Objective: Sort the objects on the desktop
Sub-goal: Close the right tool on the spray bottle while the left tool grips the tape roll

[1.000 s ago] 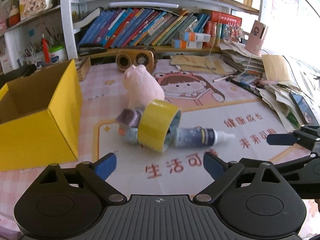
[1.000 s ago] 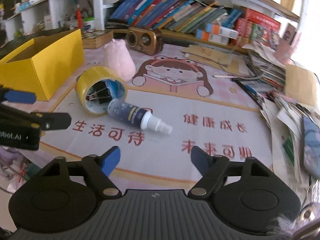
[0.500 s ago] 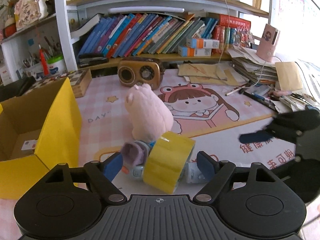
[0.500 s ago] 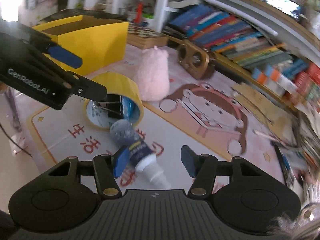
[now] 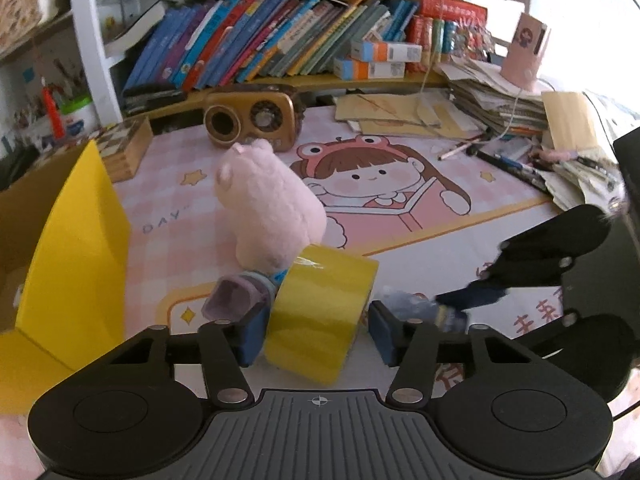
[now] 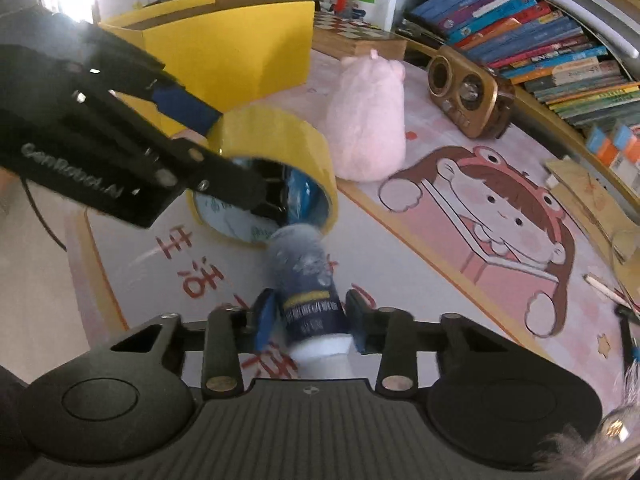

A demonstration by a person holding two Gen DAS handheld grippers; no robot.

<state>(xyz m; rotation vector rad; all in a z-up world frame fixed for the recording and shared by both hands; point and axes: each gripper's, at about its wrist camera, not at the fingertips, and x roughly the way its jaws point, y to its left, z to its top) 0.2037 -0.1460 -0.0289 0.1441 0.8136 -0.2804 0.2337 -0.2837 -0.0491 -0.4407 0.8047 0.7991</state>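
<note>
A yellow tape roll point(image 5: 320, 312) lies on its side on the pink desk mat, with black binder clips inside it point(image 6: 264, 184). My left gripper point(image 5: 316, 332) straddles the roll; its left pad touches it and a gap shows at the right pad. A dark blue spray bottle point(image 6: 308, 292) with a white cap lies beside the roll. My right gripper point(image 6: 308, 320) has both pads against the bottle's sides. A pink plush toy point(image 5: 268, 208) sits just behind the roll. A small purple object point(image 5: 236, 300) rests against the roll's left side.
An open yellow cardboard box point(image 5: 76, 248) stands at the left. A brown retro speaker point(image 5: 252, 120) and a chessboard box point(image 5: 124, 148) sit at the back. Piles of papers and pens point(image 5: 520, 148) crowd the right side. A bookshelf point(image 5: 280, 48) lines the rear.
Both grippers moved in and down. The left one now straddles the tape roll and has narrowed. The right one closed onto the spray bottle, which it was only approaching before.
</note>
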